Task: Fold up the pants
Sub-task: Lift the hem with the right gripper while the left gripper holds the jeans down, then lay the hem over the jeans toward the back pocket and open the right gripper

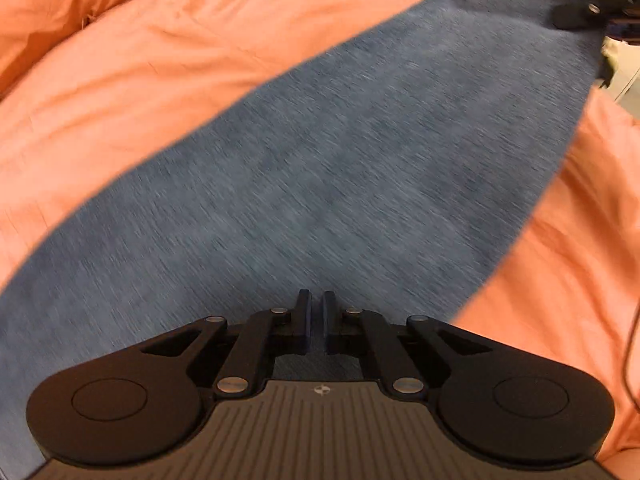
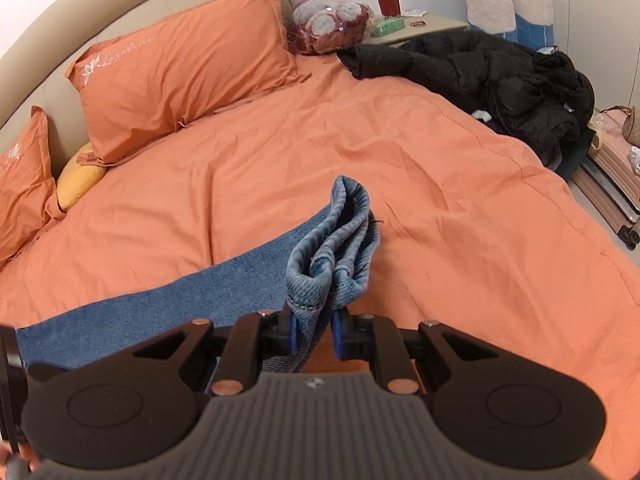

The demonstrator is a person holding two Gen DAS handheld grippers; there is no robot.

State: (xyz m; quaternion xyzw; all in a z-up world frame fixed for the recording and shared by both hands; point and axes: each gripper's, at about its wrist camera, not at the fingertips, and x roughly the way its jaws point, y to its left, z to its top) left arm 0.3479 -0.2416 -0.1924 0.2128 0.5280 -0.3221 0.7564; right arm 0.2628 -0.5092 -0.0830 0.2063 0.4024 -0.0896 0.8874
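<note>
Bunched denim of the jeans (image 2: 336,248) is clamped by the right gripper (image 2: 314,330); the left gripper (image 1: 317,322), jaws nearly together, appears empty over the leg; a fold-over is judged next

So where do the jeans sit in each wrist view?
Left wrist: the jeans run diagonally from lower left to upper right, where the right gripper pinches them.
Right wrist: bunched in the right gripper at centre, trailing lower left.
Shared landmark: the orange duvet.

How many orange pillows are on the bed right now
2. One large orange pillow leans on the headboard; a second sits at the far left edge, partly cropped. More could lie outside the view.
</note>
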